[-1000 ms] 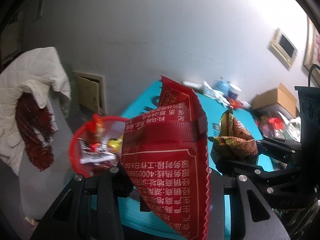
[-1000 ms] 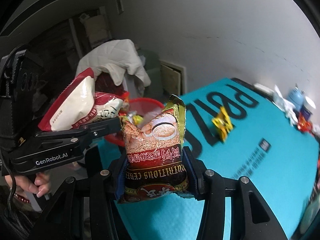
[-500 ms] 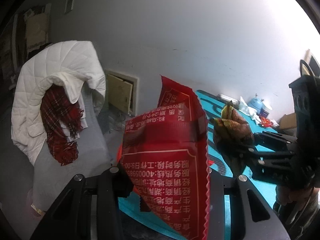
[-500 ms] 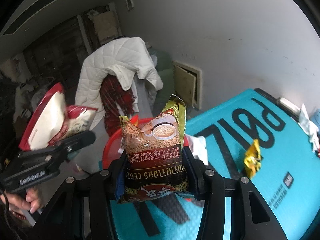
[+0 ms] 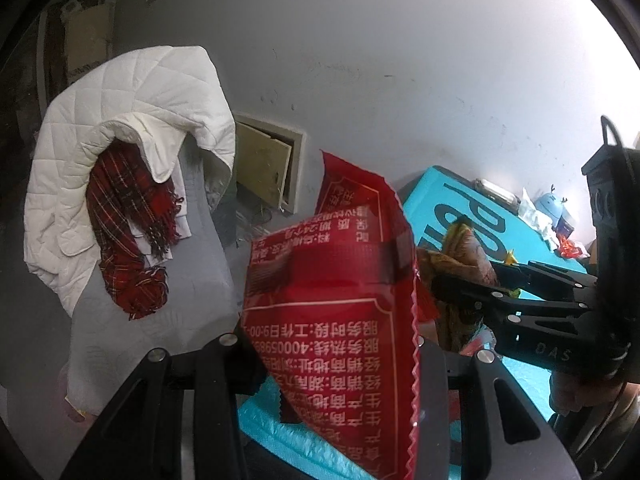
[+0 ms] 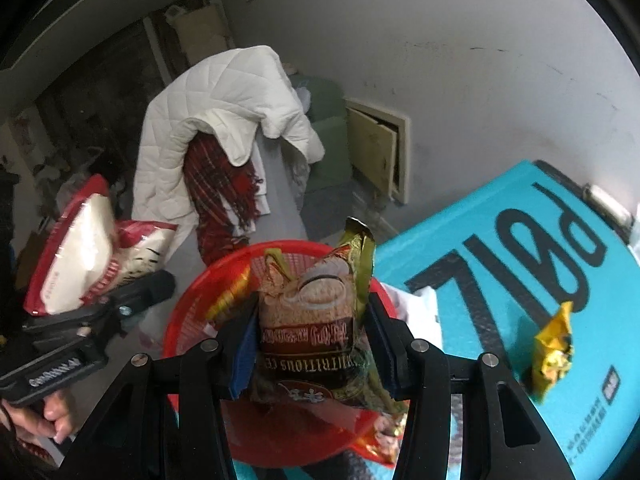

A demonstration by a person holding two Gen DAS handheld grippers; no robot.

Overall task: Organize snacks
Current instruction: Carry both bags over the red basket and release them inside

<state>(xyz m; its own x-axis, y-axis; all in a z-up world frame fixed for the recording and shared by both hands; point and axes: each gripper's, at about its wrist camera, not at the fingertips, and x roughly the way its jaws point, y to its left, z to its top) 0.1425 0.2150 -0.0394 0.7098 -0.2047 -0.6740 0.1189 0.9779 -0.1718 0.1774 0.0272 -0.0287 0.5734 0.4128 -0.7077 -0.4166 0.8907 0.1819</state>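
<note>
Red packet point(image 5: 344, 336) — bottom cut off — hides basket point(image 6: 188, 312).

The teal surface point(image 6: 520, 280) bears large black lettering. On it lie a red basket point(image 6: 192, 312) at its edge and a crumpled yellow wrapper point(image 6: 554, 346) apart from it.

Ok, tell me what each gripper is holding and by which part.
Left gripper clamps the red foil snack bag by its lower part; right gripper clamps the brown cereal packet across its middle.
</note>
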